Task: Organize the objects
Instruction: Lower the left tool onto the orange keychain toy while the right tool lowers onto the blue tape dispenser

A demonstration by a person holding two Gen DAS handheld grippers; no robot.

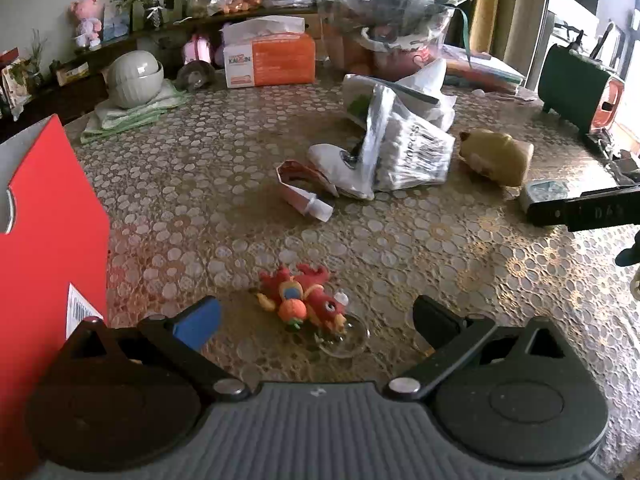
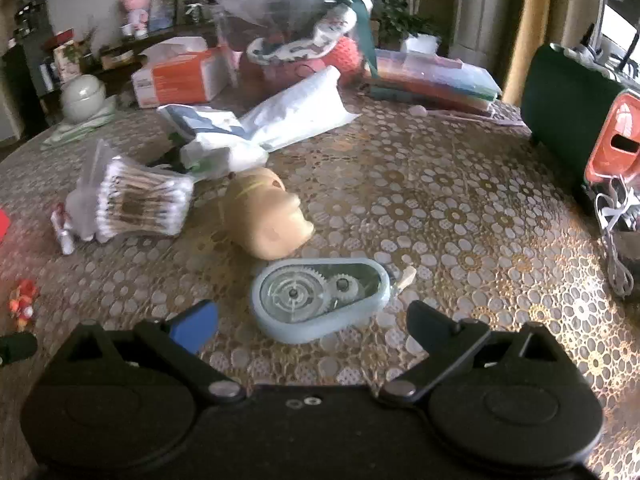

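The left gripper stands open and empty over the near edge of the table. Between its fingers lies the red dragon figurine, resting partly on a small clear dish.

- Figurine: judged light, rigid, with thin horns and fins that may snap. Grip across the thick body, not the projections.
- Dish: probably smooth and slippery; it may slide with the figurine.

The right gripper is likewise open and empty. The pale blue correction tape dispenser lies flat just ahead of its fingers, near the table's middle, just beside a tan soft toy.

- Dispenser: judged light, hard plastic, smooth shell. Grip across the narrow flanks; keep clear of the tip at its right end.
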